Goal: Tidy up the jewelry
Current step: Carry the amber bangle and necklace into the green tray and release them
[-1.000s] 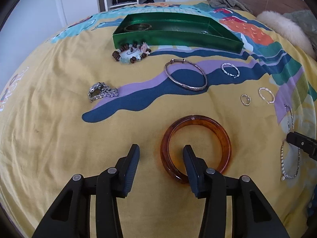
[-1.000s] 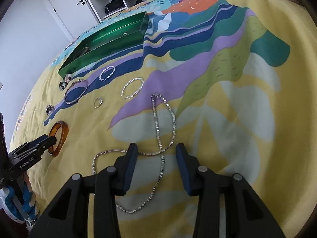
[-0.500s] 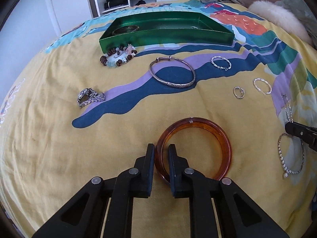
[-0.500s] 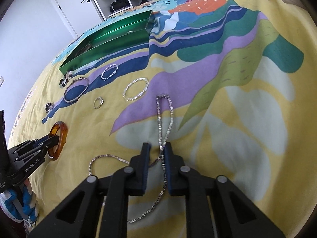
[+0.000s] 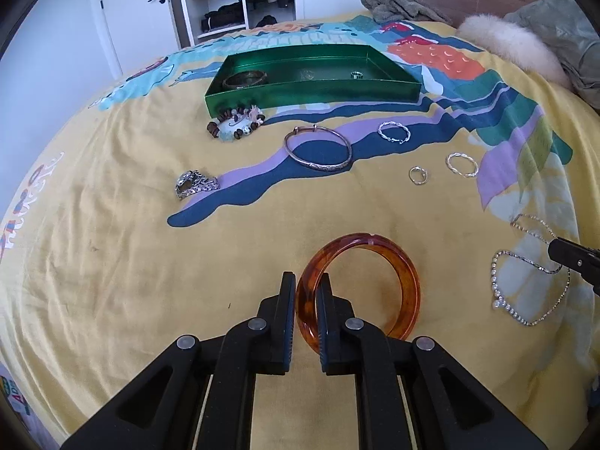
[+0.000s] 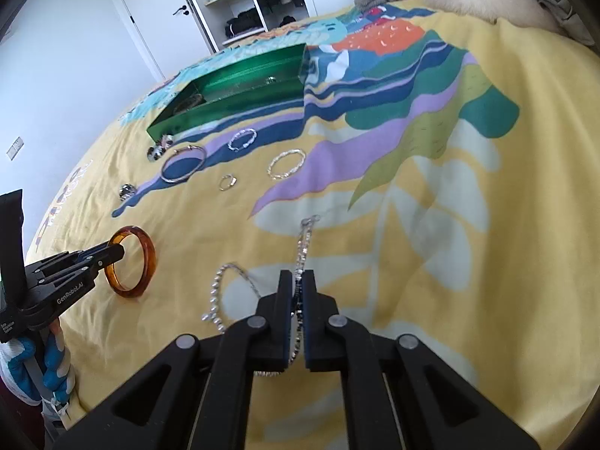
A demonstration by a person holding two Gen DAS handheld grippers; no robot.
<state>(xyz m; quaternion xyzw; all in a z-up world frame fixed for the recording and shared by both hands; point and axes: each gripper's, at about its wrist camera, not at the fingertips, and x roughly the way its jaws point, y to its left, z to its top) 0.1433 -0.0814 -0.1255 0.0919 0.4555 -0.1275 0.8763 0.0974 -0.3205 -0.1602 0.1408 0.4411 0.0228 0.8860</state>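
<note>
Left tongs (image 5: 304,292): clamping narrow on the near-left rim of the amber bangle (image 5: 407,292), one finger outside the ring, one inside.
Amber bangle: tilting up on edge between the left tongs, far-right side appearing to be resting on the bed cover (image 5: 112,262).
Right tongs (image 6: 299,292): pinching almost shut on the silver chain necklace (image 6: 304,242), strands running out ahead of the tips.
Silver chain necklace: trailing forward from the right tongs across the bed cover, a beaded loop (image 6: 215,292) curling just left of the tips.
Green tray (image 5: 311,92): sitting well ahead of both tongs, holding a dark bangle (image 5: 244,78) at its left end and a small ring (image 5: 356,74) further right.
Beaded bracelet (image 5: 234,123): lying just in front of the tray's near-left corner.
Silver bangle (image 5: 318,148): lying ahead of the left tongs, between them and the tray.
Watch (image 5: 195,184): lying ahead and left of the left tongs.
Twisted silver bracelets (image 5: 393,132): lying ahead and right of the left tongs, a second one (image 5: 462,164) nearer, a small ring (image 5: 418,175) beside it.
</note>
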